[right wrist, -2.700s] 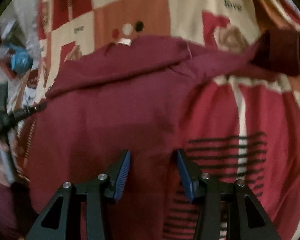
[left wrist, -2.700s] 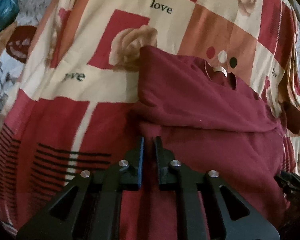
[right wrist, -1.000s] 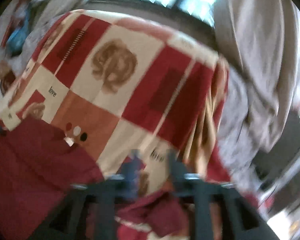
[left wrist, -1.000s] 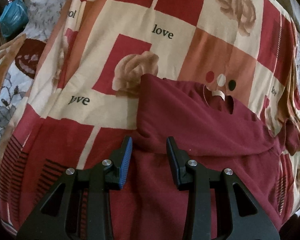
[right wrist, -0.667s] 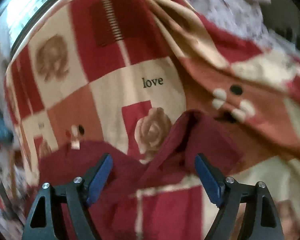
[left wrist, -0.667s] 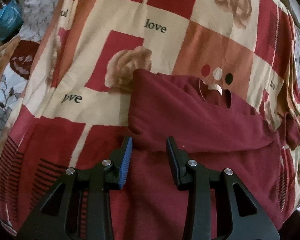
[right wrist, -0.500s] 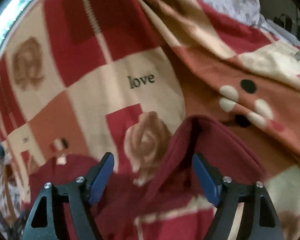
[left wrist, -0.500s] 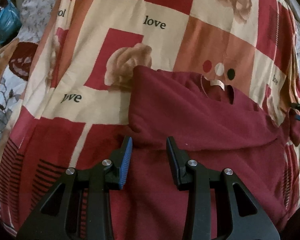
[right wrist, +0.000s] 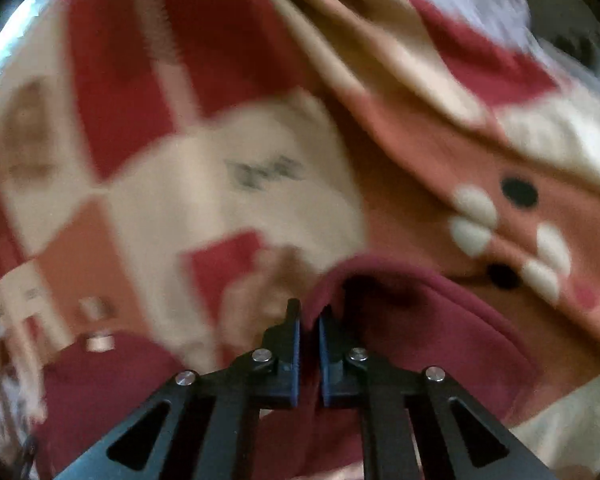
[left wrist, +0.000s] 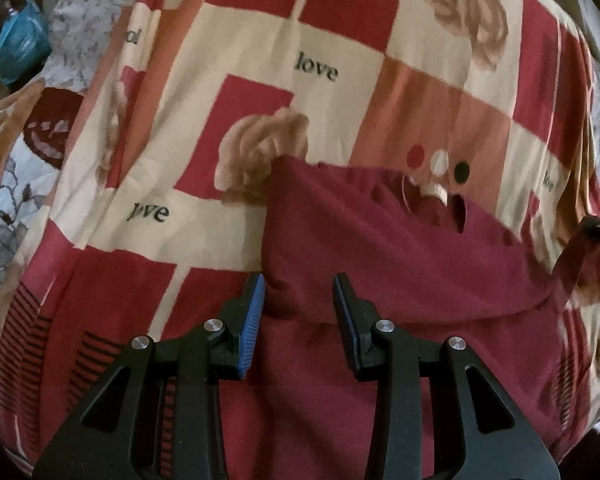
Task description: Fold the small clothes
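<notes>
Maroon shirt [left wrist: 400, 248] is laid on the patterned bedspread [left wrist: 260, 60], part-folded. Right gripper [right wrist: 309, 320] jaws have just been closing — sleeve cuff [right wrist: 420, 320] is clamped between them. Left gripper [left wrist: 298, 296] is held apart above the shirt's folded edge — nothing gripped.

A patchwork blanket [left wrist: 340, 32] of red, cream and salmon squares fills most of the left wrist view, printed with tan roses and the word "love" near the top centre and again at middle left. Three dots, red, cream and black, sit at right of centre. A pale floral sheet [left wrist: 4, 216] shows along the left edge, with a blue bag [left wrist: 18, 46] in the upper left corner. In the right wrist view the blanket is blurred.
</notes>
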